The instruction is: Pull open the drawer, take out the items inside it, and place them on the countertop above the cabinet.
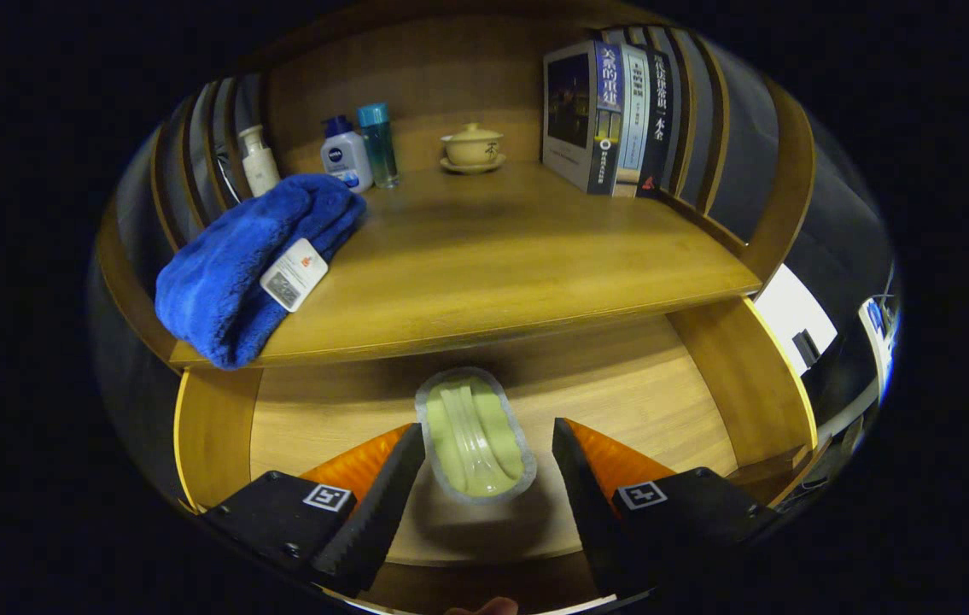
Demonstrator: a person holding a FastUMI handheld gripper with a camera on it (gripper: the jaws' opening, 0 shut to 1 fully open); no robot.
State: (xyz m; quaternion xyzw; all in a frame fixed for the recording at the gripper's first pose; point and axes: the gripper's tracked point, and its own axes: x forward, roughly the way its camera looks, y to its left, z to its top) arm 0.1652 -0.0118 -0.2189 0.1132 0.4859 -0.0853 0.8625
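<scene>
The wooden drawer (663,401) stands pulled open below the countertop (518,256). On its floor lies a pale green sealed packet (474,434) holding a white plastic spoon. My gripper (484,431) is open, and its two black serrated fingers (382,504) flank the packet, the left one near its edge, the right one a little apart from it. Neither finger presses on the packet. A folded blue towel (249,256) with a white tag lies on the left of the countertop, overhanging its front edge.
At the back of the countertop stand a white pump bottle (258,161), a white-and-blue lotion bottle (346,154), a teal bottle (379,145) and a lidded tea cup on a saucer (473,147). Several books (612,120) stand at the right. The drawer's side walls (211,427) close in both flanks.
</scene>
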